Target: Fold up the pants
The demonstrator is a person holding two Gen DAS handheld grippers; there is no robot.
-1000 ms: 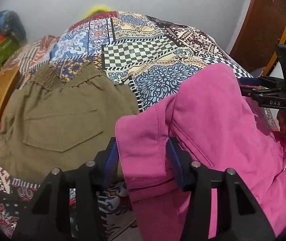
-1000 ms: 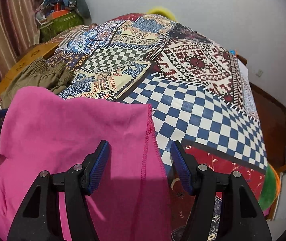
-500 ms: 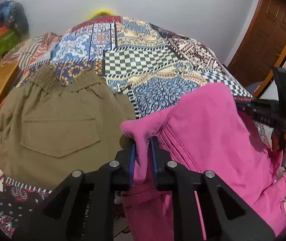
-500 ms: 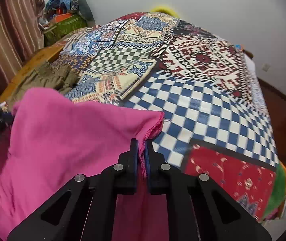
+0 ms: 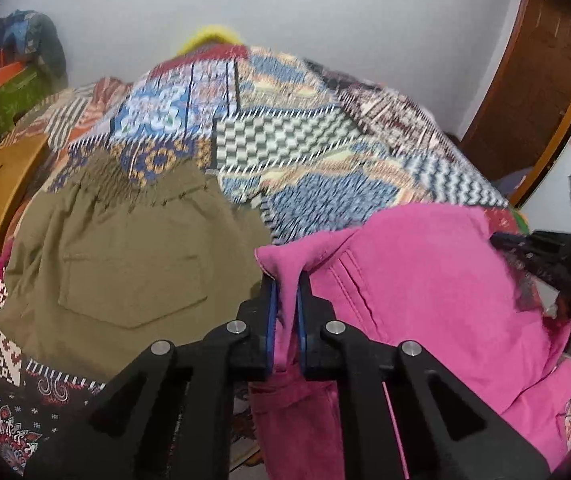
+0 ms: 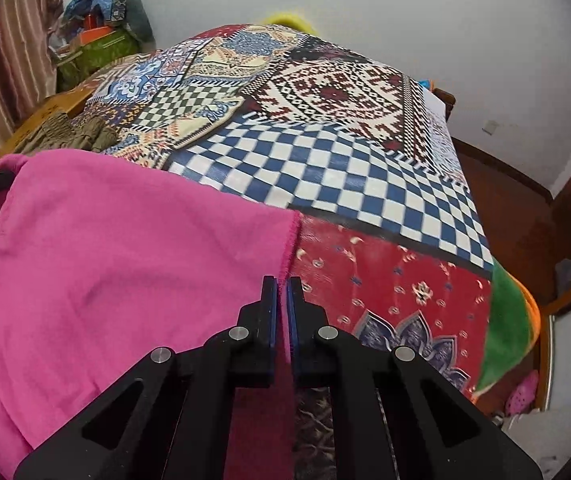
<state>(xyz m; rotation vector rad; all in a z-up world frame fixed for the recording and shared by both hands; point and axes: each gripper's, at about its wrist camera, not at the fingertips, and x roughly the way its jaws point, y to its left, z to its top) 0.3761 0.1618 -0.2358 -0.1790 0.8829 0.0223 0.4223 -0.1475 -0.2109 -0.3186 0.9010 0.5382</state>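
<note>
A bed covered in a patchwork spread fills both views, with a white wall behind it. The right wrist view alone shows the blue-and-white checked and red floral patches, a striped curtain at the left, and a pink shoe on the floor. The left wrist view alone shows a brown wooden door and the full back of the olive pants, lying flat with pocket up just beside the pink ones; in the right view only their gathered waistband shows.

The pink pants lie across the bed's near edge, spread between the two tools. The left tongs are clenched on a bunched corner of the pink pants, cloth pinched between the blue pads. The right tongs are clenched on the stitched hem edge at the other side. Only the left view shows the right tool from outside, black with a green light, at the far right.
</note>
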